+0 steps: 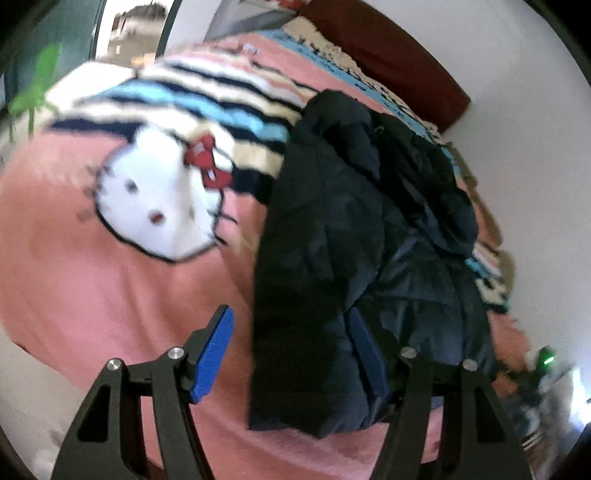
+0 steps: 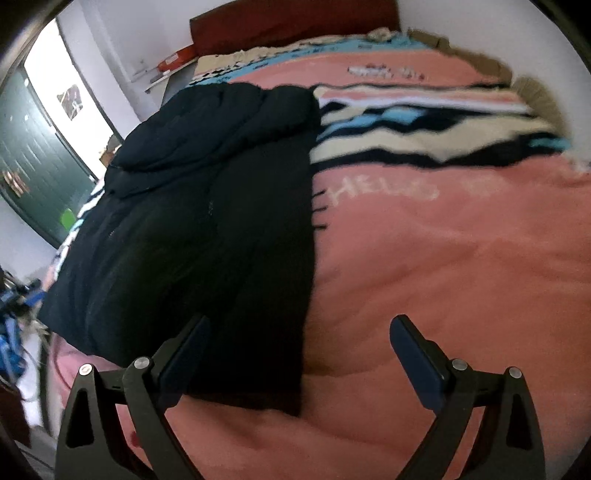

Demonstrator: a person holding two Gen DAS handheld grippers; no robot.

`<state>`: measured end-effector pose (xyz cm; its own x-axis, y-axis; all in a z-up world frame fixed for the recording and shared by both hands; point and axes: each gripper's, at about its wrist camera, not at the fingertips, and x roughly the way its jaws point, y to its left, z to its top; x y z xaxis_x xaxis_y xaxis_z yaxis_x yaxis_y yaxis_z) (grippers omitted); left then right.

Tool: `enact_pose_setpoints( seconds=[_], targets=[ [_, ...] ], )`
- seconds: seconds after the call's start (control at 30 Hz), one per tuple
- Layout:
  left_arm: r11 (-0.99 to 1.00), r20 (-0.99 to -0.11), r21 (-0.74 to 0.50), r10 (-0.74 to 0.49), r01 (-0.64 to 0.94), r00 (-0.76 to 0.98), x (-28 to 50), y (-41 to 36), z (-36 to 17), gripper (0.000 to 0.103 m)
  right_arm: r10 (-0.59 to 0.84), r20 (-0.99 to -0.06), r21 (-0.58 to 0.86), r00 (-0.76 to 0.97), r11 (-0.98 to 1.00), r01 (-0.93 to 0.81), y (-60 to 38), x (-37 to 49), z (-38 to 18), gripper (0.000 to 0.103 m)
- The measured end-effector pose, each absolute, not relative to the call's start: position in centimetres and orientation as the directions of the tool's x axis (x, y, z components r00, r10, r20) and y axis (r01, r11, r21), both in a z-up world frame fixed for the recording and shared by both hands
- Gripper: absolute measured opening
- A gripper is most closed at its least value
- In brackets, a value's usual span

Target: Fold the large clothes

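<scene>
A large black padded jacket (image 1: 332, 258) lies on a pink Hello Kitty blanket (image 1: 92, 288), folded lengthwise into a long strip with its hood bunched at the far end. In the right wrist view the jacket (image 2: 207, 229) lies left of centre on the blanket (image 2: 443, 277). My left gripper (image 1: 291, 350) is open and empty, above the jacket's near left edge. My right gripper (image 2: 299, 354) is open and empty, above the jacket's near right edge.
A dark red headboard (image 2: 291, 18) stands at the far end of the bed. A green door (image 2: 33, 162) is at the left. Blue clutter (image 2: 11, 332) lies on the floor beside the bed. White wall (image 1: 535, 203) runs along the bed's far side.
</scene>
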<state>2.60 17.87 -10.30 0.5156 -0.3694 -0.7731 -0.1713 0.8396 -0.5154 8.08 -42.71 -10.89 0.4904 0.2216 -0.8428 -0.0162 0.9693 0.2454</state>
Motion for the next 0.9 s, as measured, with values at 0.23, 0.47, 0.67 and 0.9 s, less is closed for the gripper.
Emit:
enact_pose_setpoints(
  seconds=[0.23, 0.47, 0.67, 0.9],
  targets=[
    [0.678, -0.691, -0.692, -0.523, -0.248, 0.499, 3.1, 18.3, -15.3, 0.064, 0.290, -0.853, 0.322, 0.433, 0.947, 0.001, -42.6, 8.8, -13.6, 0.098],
    [0.528, -0.569, -0.816, -0.664, -0.235, 0.485, 3.0, 17.2, -16.6, 0.064, 0.408, -0.843, 0.406, 0.351, 0.910, -0.084, -39.9, 9.9, -14.7, 0.099],
    [0.489, -0.516, -0.851, -0.715, -0.189, 0.472, 2.7, 16.0, -15.8, 0.064, 0.519, -0.792, 0.504, 0.323, 0.853, -0.134, -37.7, 10.1, -14.9, 0.096],
    [0.541, -0.553, -0.823, -0.690, -0.174, 0.467, 2.9, 15.2, -14.8, 0.061, 0.558, -0.767, 0.572, 0.316, 0.818, -0.055, -39.9, 10.0, -16.0, 0.062]
  ],
)
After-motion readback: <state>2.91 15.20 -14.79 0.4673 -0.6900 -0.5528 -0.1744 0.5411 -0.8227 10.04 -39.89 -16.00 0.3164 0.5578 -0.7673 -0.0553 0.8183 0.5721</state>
